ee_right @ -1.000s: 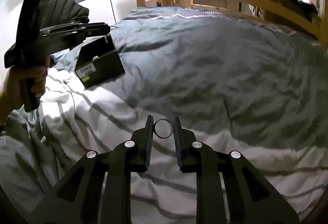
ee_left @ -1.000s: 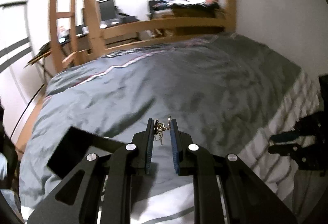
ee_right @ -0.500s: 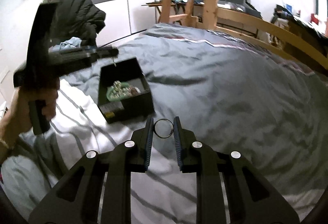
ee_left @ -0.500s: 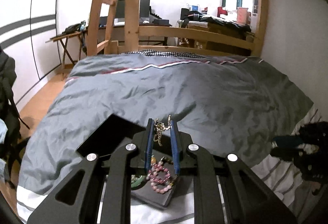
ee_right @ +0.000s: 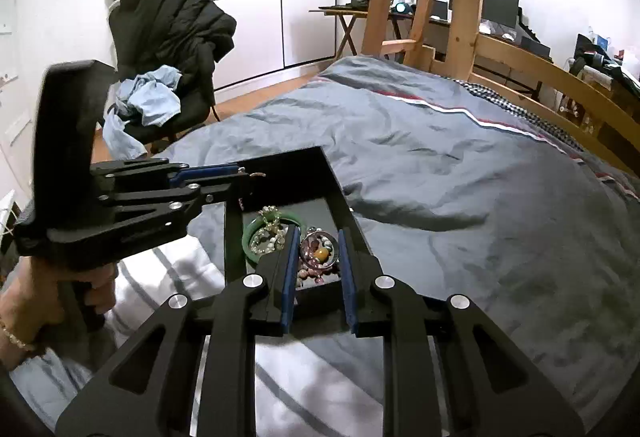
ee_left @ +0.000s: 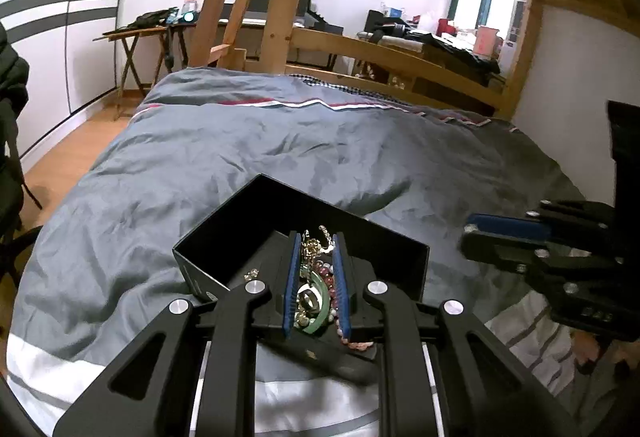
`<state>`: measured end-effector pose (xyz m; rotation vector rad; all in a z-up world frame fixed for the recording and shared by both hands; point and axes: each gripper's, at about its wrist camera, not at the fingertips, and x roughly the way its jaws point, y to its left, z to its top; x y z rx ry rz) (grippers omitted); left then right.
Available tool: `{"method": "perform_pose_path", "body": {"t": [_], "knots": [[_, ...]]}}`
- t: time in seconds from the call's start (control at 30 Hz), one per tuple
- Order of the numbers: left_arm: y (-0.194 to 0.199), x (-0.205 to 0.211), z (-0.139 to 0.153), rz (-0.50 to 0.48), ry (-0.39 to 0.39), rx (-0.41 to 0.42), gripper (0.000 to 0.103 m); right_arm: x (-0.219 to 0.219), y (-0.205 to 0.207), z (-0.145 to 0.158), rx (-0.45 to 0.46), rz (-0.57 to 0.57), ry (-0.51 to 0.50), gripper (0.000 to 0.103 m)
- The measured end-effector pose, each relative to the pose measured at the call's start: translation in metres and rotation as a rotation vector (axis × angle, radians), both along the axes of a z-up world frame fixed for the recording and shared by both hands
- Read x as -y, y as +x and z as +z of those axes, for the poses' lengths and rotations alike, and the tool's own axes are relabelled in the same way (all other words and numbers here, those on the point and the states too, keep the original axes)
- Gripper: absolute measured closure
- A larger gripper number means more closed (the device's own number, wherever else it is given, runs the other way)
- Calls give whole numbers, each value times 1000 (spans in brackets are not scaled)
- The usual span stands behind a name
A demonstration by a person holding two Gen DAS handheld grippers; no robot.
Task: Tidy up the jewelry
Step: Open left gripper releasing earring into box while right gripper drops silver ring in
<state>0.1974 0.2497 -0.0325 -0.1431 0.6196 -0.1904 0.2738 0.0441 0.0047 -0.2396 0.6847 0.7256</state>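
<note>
An open black jewelry box (ee_left: 224, 237) (ee_right: 332, 177) lies on the grey duvet. In it are a green bangle (ee_right: 249, 237) (ee_left: 322, 307), a pale bead bracelet and pink beads (ee_left: 330, 279). My left gripper (ee_left: 316, 237) is shut on a small gold chain piece (ee_left: 314, 247) and hangs over the box. Seen from the right wrist, the left gripper (ee_right: 240, 177) reaches in from the left over the box's far corner. My right gripper (ee_right: 318, 233) is shut on a silver ring (ee_right: 320, 248) above the box's near end. In the left wrist view, the right gripper (ee_left: 470, 237) comes in from the right.
The box sits near the duvet's (ee_left: 280, 141) white striped edge (ee_right: 304, 369). A person's hand (ee_right: 24, 301) holds the left gripper's handle. A chair with a black jacket (ee_right: 168, 25) stands left of the bed. A wooden ladder and bed rail (ee_right: 516, 57) run along the far side.
Both grippers have swung toward the black box and now hang over it, each still gripping its piece. The box has come from the side of each view to under the fingers.
</note>
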Motion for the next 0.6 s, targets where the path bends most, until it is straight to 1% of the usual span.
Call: {"method": "perform_pose_path", "body": {"t": [0.07, 0.23, 0.4, 0.47, 0.5, 0.53, 0.57, 0.6], "knots": [[2, 0, -6, -14, -1, 2, 88, -6, 5, -7, -12, 1, 0, 83], [10, -2, -20, -35, -16, -29, 88, -16, 13, -27, -37, 4, -2, 83], [11, 0, -19, -52, -14, -22, 88, -21, 18, -39, -56, 12, 4, 83], [13, 2, -23, -60, -12, -36, 88, -22, 19, -42, -63, 24, 6, 83], [14, 4, -24, -60, -6, -40, 82, -22, 20, -42, -62, 25, 2, 83], [14, 5, -24, -58, 3, -41, 70, -22, 19, -43, -60, 24, -1, 83], [13, 6, -23, -53, 9, -31, 63, -23, 20, -44, -65, 23, -1, 83], [11, 6, -22, -42, 15, -17, 49, -22, 20, -45, -70, 20, 0, 82]]}}
